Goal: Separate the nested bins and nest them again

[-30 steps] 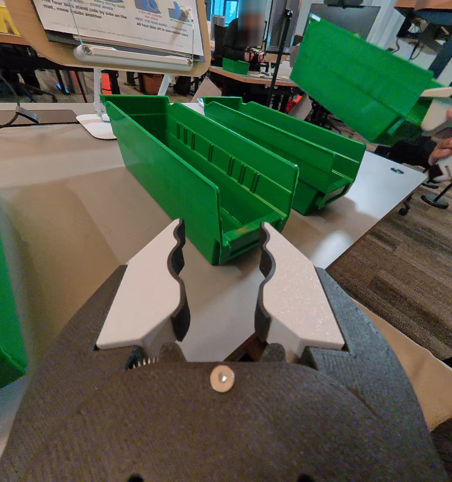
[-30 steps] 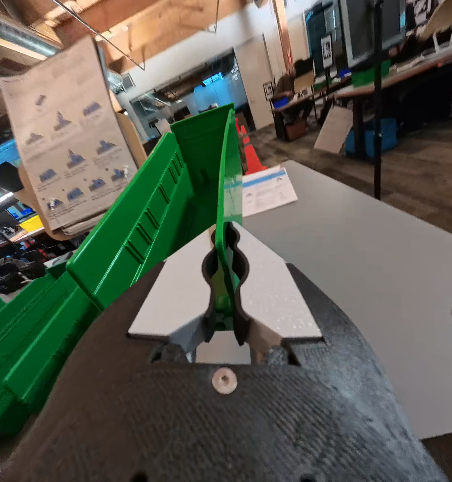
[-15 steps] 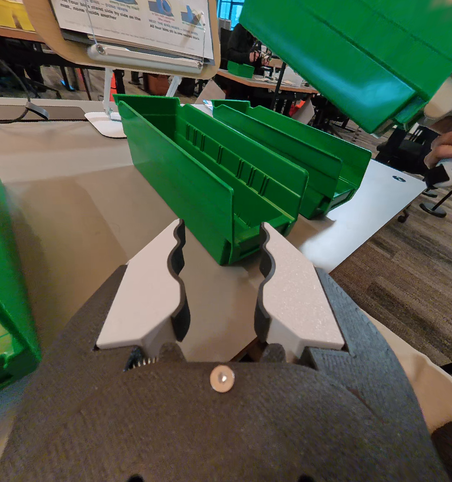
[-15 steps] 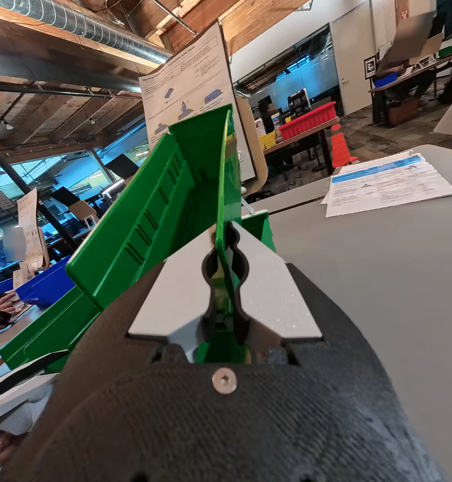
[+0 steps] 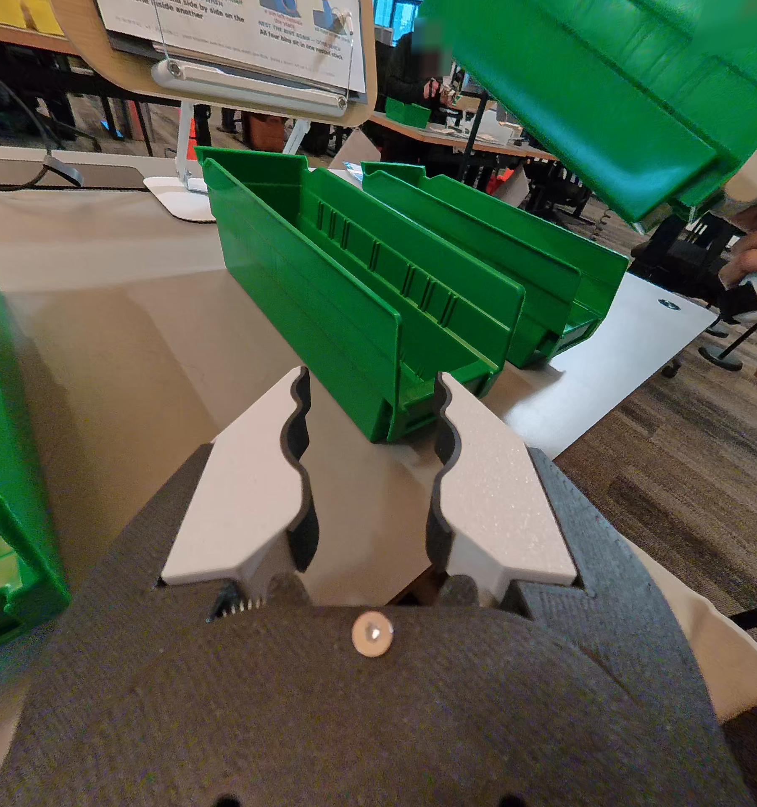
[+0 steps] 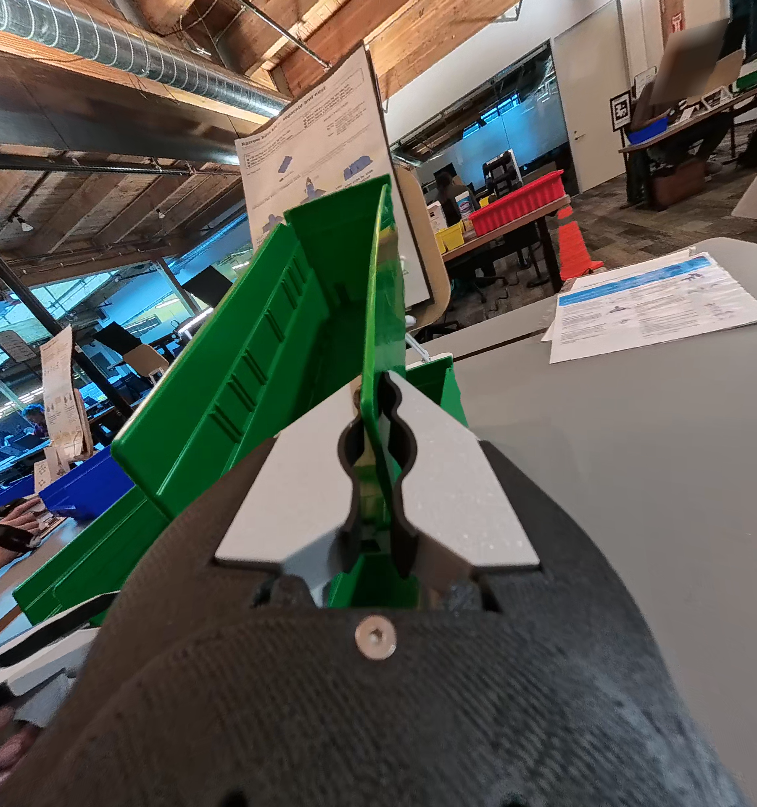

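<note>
My right gripper [image 6: 378, 384] is shut on the side wall of a long green bin [image 6: 254, 362] and holds it tilted up in the air. That lifted bin shows at the top right of the left wrist view [image 5: 608, 87]. My left gripper [image 5: 370, 380] is open and empty, just short of the near end of a green bin [image 5: 324, 279] standing on the table. Another green bin [image 5: 520, 244] lies right of it. A further green bin [image 5: 1, 436] is at the left edge.
A sign board on a white stand [image 5: 237, 56] stands behind the bins. The table edge [image 5: 608, 393] runs on the right, with floor beyond. A printed sheet [image 6: 656, 305] lies on the grey table. A person's hand [image 5: 752, 262] holds the right gripper.
The right gripper has carried its bin up and leftward, over the standing bins. The left gripper has edged closer to the near bin's end and stays open.
</note>
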A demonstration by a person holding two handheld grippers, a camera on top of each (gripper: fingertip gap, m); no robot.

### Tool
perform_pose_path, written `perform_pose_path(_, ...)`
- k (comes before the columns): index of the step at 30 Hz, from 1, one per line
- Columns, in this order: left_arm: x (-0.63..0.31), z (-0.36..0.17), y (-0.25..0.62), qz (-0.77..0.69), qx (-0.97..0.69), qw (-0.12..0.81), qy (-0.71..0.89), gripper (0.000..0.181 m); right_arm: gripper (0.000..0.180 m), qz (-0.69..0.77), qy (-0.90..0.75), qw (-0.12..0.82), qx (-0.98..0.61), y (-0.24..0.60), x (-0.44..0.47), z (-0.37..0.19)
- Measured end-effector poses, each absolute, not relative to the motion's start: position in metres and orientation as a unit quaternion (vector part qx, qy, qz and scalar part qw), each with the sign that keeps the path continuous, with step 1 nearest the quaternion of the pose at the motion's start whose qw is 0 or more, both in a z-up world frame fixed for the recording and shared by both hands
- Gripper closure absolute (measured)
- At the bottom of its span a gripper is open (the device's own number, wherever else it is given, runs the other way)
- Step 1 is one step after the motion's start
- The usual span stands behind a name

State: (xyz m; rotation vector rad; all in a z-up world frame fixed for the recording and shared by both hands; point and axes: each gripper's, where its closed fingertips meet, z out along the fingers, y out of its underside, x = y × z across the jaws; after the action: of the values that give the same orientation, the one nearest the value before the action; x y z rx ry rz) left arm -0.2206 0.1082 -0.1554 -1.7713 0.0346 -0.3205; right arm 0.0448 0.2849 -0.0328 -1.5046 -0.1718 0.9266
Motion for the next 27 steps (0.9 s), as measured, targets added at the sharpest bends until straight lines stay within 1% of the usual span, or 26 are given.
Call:
perform_pose_path(6,-0.209,-0.134,0.102,-0.116,-0.748,0.652,0.038,0.125,0.177,0.386,-0.122,0.651,-0.642,0.262,0.018,-0.019)
perform_pose_path(10,-0.186,-0.110,0.093,-0.145,-0.720,0.679,0.019,0.117,0.178,0.357,-0.177,0.670,-0.627,0.230,-0.022,-0.012)
perform_pose_path(15,-0.152,-0.085,0.081,-0.242,-0.682,0.690,-0.029,0.108,0.178,0.321,-0.249,0.674,-0.618,0.182,-0.078,-0.024)
perform_pose_path(17,-0.143,-0.085,0.079,-0.237,-0.682,0.691,-0.026,0.102,0.178,0.310,-0.276,0.674,-0.611,0.164,-0.097,-0.031)
perform_pose_path(19,-0.139,-0.085,0.078,-0.219,-0.682,0.697,-0.026,0.100,0.178,0.300,-0.295,0.676,-0.605,0.150,-0.112,-0.038)
perform_pose_path(21,-0.145,-0.086,0.078,-0.192,-0.683,0.704,-0.042,0.106,0.178,0.295,-0.303,0.678,-0.602,0.139,-0.122,-0.044)
perform_pose_path(22,-0.152,-0.086,0.079,-0.177,-0.681,0.708,-0.056,0.116,0.178,0.296,-0.303,0.679,-0.600,0.134,-0.125,-0.046)
perform_pose_path(23,-0.160,-0.087,0.080,-0.165,-0.681,0.710,-0.067,0.131,0.178,0.298,-0.302,0.680,-0.598,0.130,-0.128,-0.048)
perform_pose_path(27,-0.169,-0.094,0.082,-0.154,-0.692,0.704,-0.046,0.137,0.176,0.273,-0.304,0.704,-0.582,0.119,-0.132,-0.048)
